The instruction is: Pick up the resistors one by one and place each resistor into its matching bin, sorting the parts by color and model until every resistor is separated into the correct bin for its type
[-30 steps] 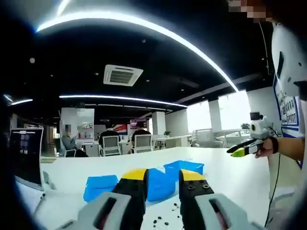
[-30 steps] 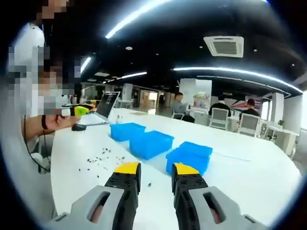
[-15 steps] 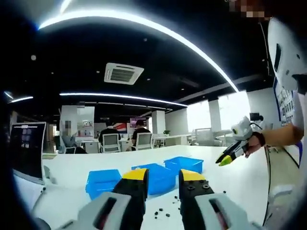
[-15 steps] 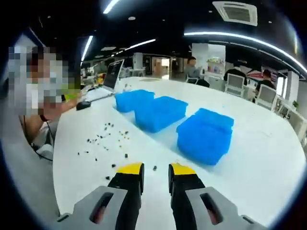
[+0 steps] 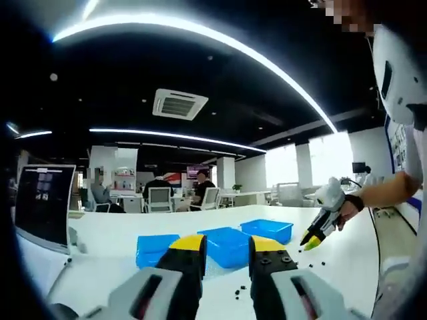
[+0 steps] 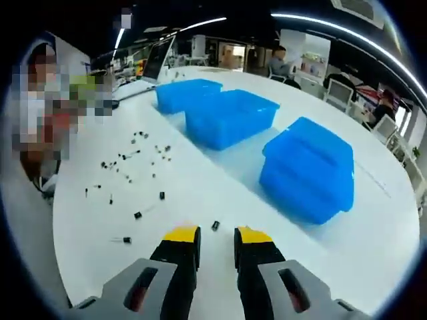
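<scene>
White table (image 6: 373, 253): small dark resistors (image 6: 127, 163) scattered left, three blue bins (image 6: 230, 117) in a row to their right. Right gripper (image 6: 217, 235) jaws parted, empty, one resistor (image 6: 215, 226) just ahead between the tips. Left gripper (image 5: 227, 243) parted, empty. No readable labels.

- A white table (image 6: 347, 267) with a rounded edge is seen, carrying everything; it is also seen in the left gripper view (image 5: 107, 237).
- 3 blue bins are set on it in a row: a far bin (image 6: 187, 95), a middle bin (image 6: 230, 119) and a near bin (image 6: 308, 170).
- Small dark resistors (image 6: 133, 167) are scattered loosely on the bare top beside the bins, 1 of them (image 6: 215, 226) lying apart from the rest.
- An open laptop (image 6: 155, 67) is seen at the far end.
</scene>
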